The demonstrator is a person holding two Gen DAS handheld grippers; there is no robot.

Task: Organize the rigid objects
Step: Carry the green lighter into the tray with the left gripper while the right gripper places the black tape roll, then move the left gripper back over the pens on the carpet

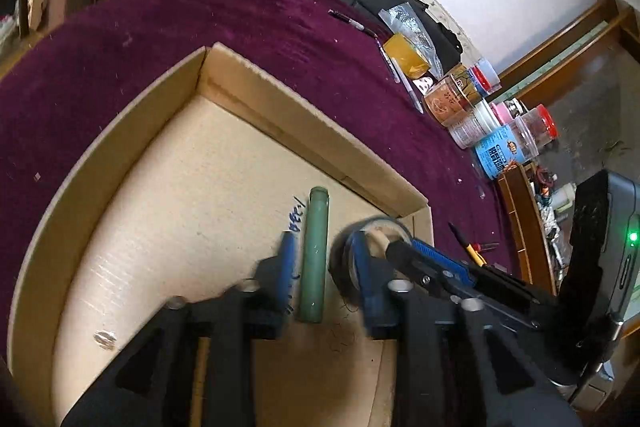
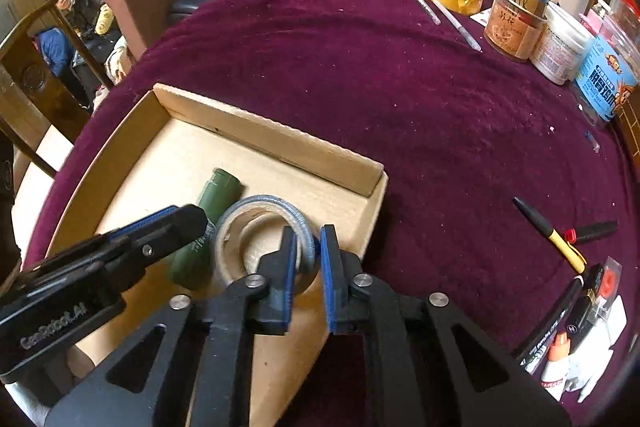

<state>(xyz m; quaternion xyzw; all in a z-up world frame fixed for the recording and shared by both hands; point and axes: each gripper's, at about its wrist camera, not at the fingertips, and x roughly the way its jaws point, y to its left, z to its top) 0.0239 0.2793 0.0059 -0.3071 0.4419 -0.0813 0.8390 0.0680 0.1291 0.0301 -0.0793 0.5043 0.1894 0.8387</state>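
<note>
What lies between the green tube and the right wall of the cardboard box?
In the right wrist view, the tape roll lies between the green tube and the cardboard box wall, gripped by the right gripper.

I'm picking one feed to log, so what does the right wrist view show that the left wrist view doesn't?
Only the right wrist view shows the white glue bottle, the packaged items beside it, and a seated person in the background. Only the left wrist view shows blue handwriting on the box floor. Both show the cardboard box, green tube, tape roll and yellow-and-black pen.
</note>
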